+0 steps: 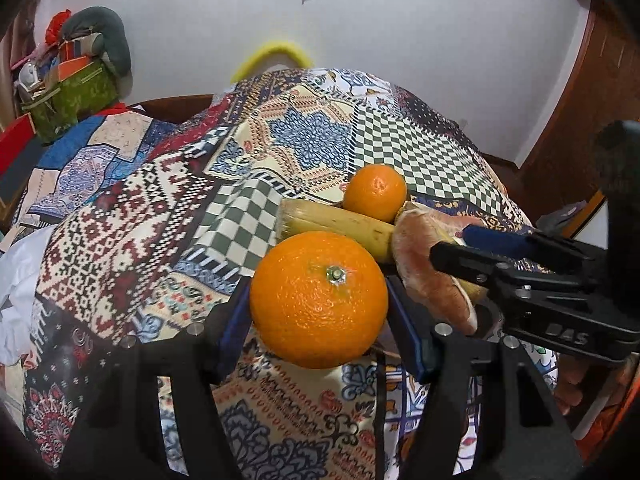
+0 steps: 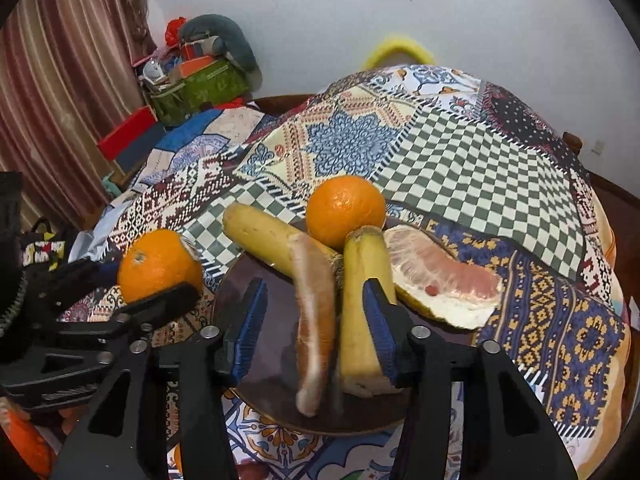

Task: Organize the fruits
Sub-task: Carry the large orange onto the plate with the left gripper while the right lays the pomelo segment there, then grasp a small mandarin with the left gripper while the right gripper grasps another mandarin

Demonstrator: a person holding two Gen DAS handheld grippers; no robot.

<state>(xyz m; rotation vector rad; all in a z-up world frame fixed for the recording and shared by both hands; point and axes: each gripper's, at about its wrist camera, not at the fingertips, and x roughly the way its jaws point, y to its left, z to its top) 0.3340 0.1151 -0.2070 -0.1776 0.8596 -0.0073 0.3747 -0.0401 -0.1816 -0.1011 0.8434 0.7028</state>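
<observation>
My left gripper (image 1: pixel 318 300) is shut on a large orange (image 1: pixel 319 299), held above the patterned cloth left of the dark plate; the same orange shows in the right wrist view (image 2: pixel 160 266). On the plate (image 2: pixel 272 320) lie a second orange (image 2: pixel 346 212), a banana piece (image 2: pixel 268 238), another banana piece (image 2: pixel 360 320), and a pomelo segment (image 2: pixel 440 280). My right gripper (image 2: pixel 316 328) is open over the plate, its jaws wide around a blurred pomelo slice (image 2: pixel 316 320) that touches neither pad. The right gripper also shows in the left wrist view (image 1: pixel 456 242).
A patchwork tablecloth (image 2: pixel 460 152) covers the table. A green bag of clutter (image 2: pixel 200 88) and a red box (image 2: pixel 128 136) stand at the far left by the curtain. A yellow ring (image 2: pixel 400 50) lies behind the table against the white wall.
</observation>
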